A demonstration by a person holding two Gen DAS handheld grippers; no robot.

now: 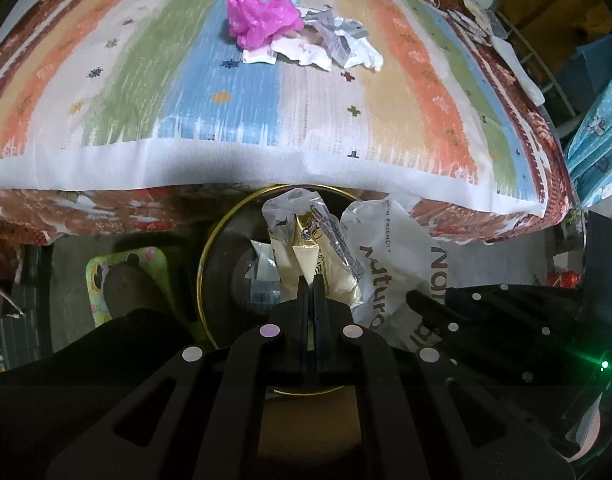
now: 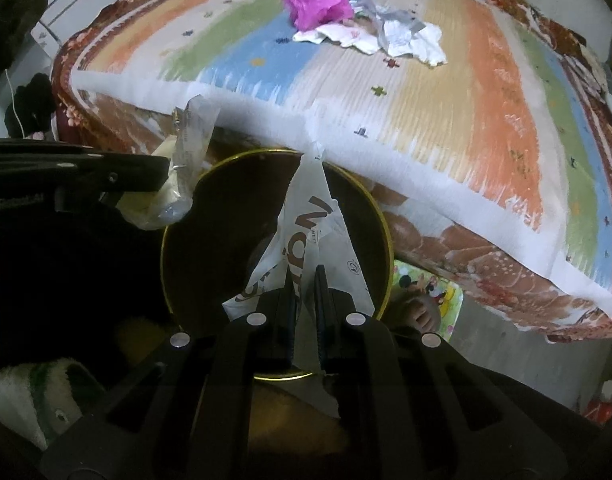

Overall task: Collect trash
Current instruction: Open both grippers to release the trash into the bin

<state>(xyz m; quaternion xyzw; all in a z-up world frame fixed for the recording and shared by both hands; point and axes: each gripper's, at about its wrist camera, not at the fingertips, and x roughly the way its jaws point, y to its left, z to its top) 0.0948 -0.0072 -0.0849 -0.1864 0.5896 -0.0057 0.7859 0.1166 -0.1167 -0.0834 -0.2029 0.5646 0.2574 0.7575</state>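
Note:
A round gold-rimmed bin point(image 1: 204, 256) point(image 2: 380, 216) stands on the floor against the bed. My left gripper point(image 1: 311, 280) is shut on a cream and clear plastic wrapper point(image 1: 306, 256), which hangs over the bin's mouth; the right wrist view shows that wrapper point(image 2: 190, 152) at the left. My right gripper point(image 2: 306, 272) is shut on a white wrapper with brown lettering point(image 2: 302, 232) point(image 1: 390, 256), also above the bin. On the bed lie a crumpled pink plastic bag point(image 1: 262, 18) point(image 2: 314, 2) and white paper scraps point(image 1: 338, 42) point(image 2: 402, 38).
The bed's striped blanket point(image 1: 346, 120) point(image 2: 466, 128) overhangs the bin's far side. A cartoon-print slipper with a foot in it point(image 1: 118, 280) point(image 2: 430, 304) sits beside the bin. Blue cloth point(image 1: 602, 120) hangs at the right. A red object point(image 2: 598, 410) lies on the floor.

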